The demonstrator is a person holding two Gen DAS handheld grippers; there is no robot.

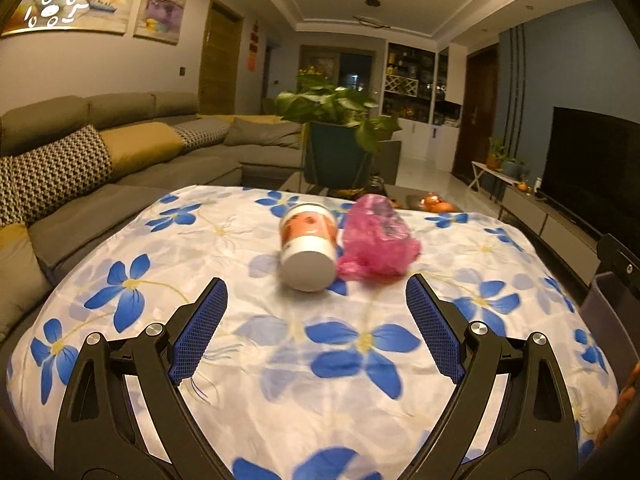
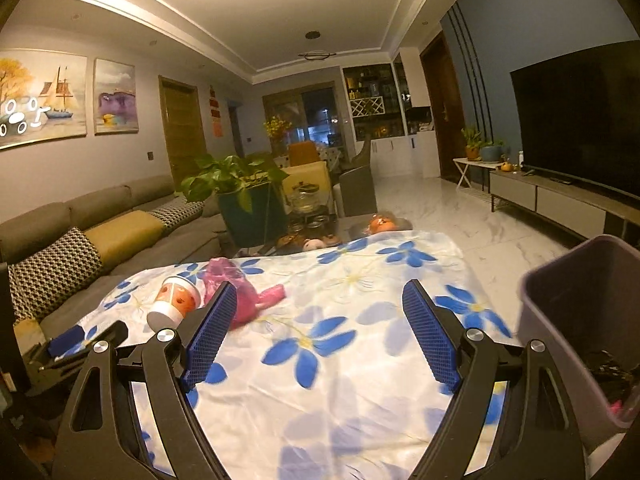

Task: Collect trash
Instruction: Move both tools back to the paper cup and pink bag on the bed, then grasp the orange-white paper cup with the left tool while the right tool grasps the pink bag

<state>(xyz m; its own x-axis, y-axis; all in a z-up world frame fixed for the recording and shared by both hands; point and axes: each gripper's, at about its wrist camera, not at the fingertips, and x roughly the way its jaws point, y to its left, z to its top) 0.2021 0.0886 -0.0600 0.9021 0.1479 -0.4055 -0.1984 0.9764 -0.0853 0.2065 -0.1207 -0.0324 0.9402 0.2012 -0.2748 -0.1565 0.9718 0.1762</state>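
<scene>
Trash lay mid-worktop: a tipped paper cup point(image 1: 307, 251) touching a crumpled pink bag point(image 1: 376, 238) on the blue-flowered cloth point(image 1: 280, 380). Both the left hand-held gripper point(image 1: 316, 294) and the right hand-held gripper point(image 2: 320, 298) gaped wide, empty. A grey bin point(image 2: 576, 320) stood right; a sofa point(image 1: 120, 152) stood left.

Both wrist views low over floral cloth point(image 1: 280, 360), facing down room; share cup point(image 1: 308, 248), pink bag point(image 2: 240, 292).

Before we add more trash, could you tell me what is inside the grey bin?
The grey bin holds dark crumpled material and something pink low down; its wall hides the rest.
</scene>
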